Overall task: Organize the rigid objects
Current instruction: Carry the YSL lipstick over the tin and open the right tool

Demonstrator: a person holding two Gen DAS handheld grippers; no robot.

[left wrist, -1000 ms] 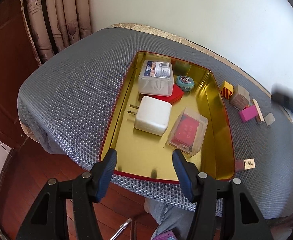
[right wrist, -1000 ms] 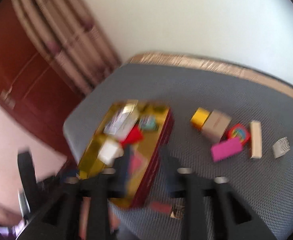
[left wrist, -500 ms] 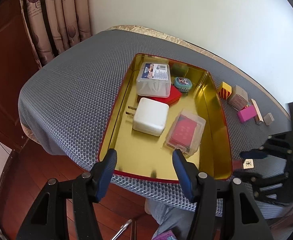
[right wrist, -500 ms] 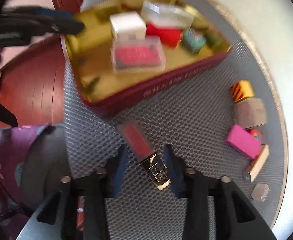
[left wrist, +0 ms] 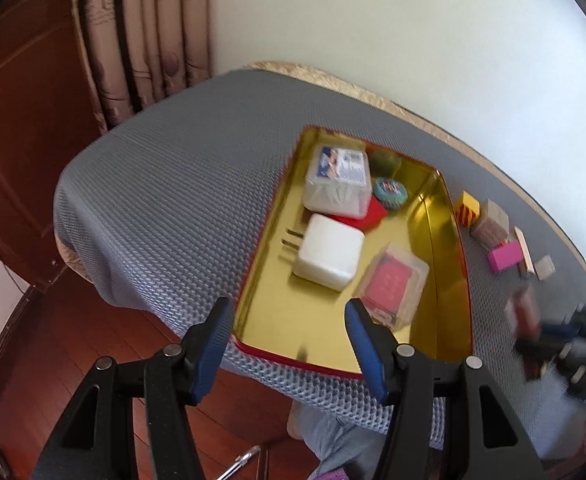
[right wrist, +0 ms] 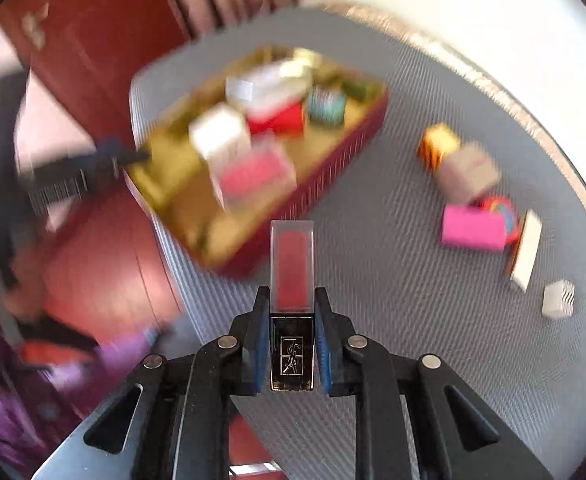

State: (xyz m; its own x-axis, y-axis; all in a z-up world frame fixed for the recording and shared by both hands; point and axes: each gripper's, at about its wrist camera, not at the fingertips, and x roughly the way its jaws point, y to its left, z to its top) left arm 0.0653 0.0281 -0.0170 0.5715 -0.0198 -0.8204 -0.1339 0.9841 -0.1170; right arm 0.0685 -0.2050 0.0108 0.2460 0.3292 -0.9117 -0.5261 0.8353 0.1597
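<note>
Your right gripper (right wrist: 291,344) is clamped on the lipstick tube (right wrist: 292,280), long axis pointing straight out along the fingers. The gold tray (right wrist: 345,156) sits ahead-left, nearer this hand. Left gripper (left wrist: 285,346) is spread, empty, at the tray's near rim. Grey mesh mat (right wrist: 393,280), curtain behind.

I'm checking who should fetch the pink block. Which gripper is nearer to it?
Right. The right gripper, shut on the lipstick, is above the mat on the pink block's side of the tin. The left gripper hangs open at the tin's near end, farther away.
</note>
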